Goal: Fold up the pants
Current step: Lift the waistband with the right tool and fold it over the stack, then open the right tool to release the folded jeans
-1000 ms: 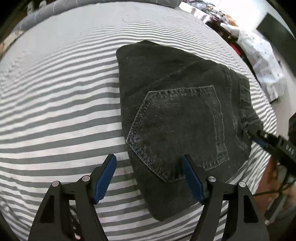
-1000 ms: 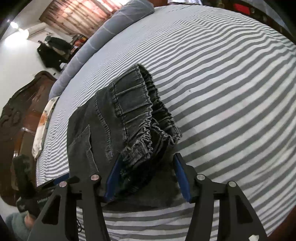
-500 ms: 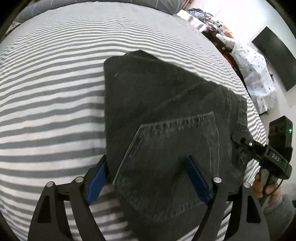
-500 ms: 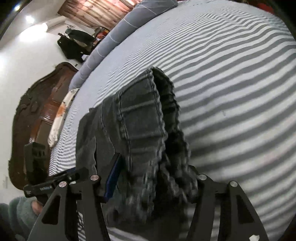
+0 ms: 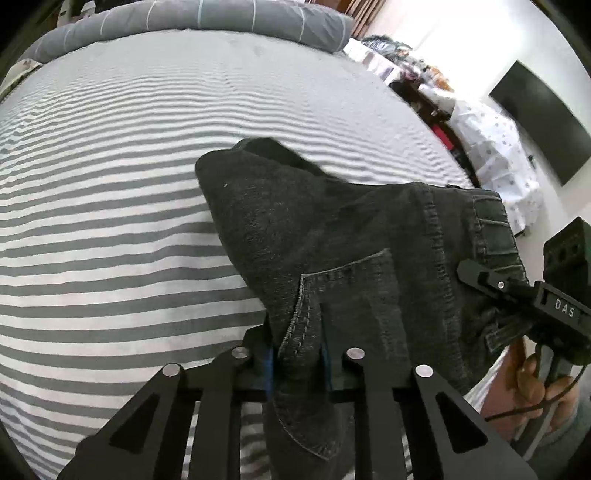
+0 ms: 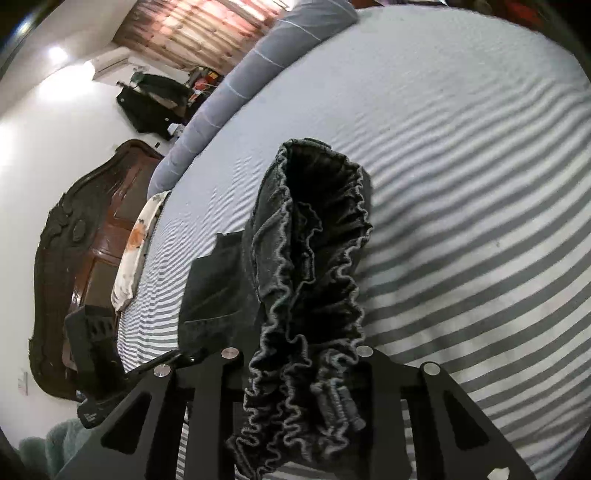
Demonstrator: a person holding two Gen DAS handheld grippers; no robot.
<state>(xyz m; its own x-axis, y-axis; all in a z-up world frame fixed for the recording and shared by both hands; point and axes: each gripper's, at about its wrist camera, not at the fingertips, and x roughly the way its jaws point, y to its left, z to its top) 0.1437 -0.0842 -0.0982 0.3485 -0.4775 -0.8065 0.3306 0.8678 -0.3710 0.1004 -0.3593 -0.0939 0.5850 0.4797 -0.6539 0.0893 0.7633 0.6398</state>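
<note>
Bunched pants (image 6: 314,295) hide the right hand-held gripper's (image 6: 299,354) pads.

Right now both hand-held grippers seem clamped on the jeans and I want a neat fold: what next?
Probably lift both together and carry the near edge over: the left hand-held gripper pinches the pants by the pocket, the right hand-held gripper the waistband.

Home bedroom. Bed (image 5: 147,221) in grey-striped sheet, long bolster (image 5: 207,18) at its head, carved wooden headboard (image 6: 74,240). Wall-mounted dark TV (image 5: 543,122).
</note>
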